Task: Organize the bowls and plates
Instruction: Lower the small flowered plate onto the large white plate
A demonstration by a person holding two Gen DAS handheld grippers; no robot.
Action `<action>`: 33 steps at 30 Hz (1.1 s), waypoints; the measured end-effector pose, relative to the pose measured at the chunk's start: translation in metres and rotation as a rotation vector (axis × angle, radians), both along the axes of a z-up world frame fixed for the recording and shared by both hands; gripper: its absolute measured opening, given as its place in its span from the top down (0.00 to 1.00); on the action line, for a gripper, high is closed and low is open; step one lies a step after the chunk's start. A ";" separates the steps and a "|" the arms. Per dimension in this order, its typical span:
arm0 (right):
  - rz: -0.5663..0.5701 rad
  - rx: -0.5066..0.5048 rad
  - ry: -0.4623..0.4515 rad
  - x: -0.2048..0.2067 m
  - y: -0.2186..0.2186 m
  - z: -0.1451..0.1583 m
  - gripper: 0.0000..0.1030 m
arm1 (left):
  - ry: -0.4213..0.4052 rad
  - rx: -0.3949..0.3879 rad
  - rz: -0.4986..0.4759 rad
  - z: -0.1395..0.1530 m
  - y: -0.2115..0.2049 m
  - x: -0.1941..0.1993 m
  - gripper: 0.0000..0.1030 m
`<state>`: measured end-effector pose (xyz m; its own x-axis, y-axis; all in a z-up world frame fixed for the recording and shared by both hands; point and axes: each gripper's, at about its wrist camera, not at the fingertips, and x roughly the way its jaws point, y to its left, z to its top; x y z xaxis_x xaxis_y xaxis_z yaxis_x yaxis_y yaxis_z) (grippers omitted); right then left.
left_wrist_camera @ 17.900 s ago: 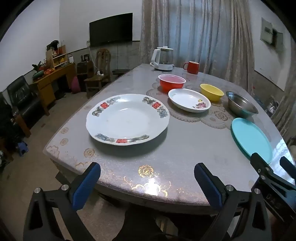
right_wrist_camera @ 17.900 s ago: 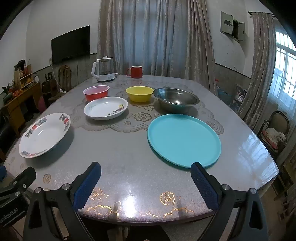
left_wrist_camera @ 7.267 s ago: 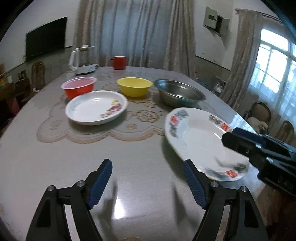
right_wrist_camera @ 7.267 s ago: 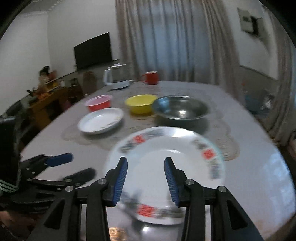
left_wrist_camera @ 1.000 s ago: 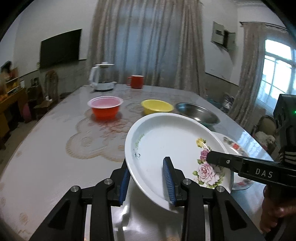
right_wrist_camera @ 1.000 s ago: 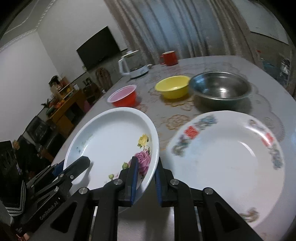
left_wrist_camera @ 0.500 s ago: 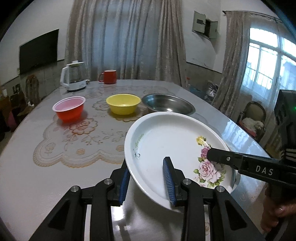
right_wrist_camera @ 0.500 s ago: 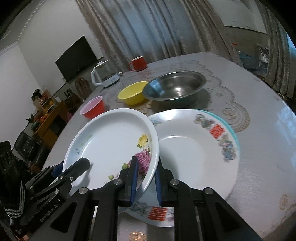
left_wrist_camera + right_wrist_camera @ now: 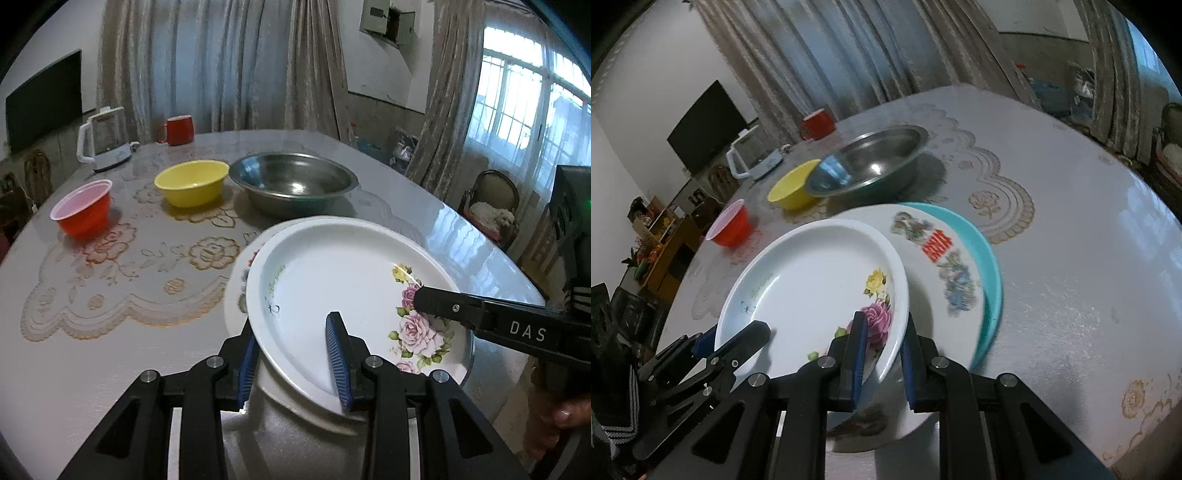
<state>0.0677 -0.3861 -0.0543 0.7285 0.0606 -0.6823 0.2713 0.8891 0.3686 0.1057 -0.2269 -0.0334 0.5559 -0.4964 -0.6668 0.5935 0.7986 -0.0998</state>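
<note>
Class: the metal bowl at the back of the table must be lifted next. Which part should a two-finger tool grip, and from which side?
Probably the thin flared rim of the metal bowl, at its near edge, coming from the plates' side with one finger inside and one outside. It sits upright and open, is likely too wide to span, and the yellow bowl crowds one side.

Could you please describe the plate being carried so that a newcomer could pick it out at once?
On the round table, nearest the cameras, lies a teal plate under a larger red-patterned plate. Above them, the rose plate is white with pink and yellow roses.
</note>
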 end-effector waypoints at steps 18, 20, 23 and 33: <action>-0.003 -0.100 0.028 0.009 0.003 -0.001 0.70 | -0.016 0.011 -0.001 -0.002 -0.010 0.003 0.57; -0.004 -0.095 0.026 0.009 0.002 -0.001 0.70 | -0.024 0.013 0.002 -0.001 -0.007 0.001 0.55; -0.020 -0.127 0.026 0.010 0.003 0.003 0.70 | -0.041 0.028 -0.005 0.001 -0.005 -0.002 0.48; -0.031 -0.189 -0.001 0.009 0.005 0.021 0.70 | -0.057 -0.021 0.045 0.011 0.024 -0.007 0.39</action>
<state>0.0762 -0.3809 -0.0336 0.7289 -0.0909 -0.6785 0.2988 0.9340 0.1959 0.0984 -0.2032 -0.0229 0.6149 -0.4834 -0.6230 0.5619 0.8229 -0.0839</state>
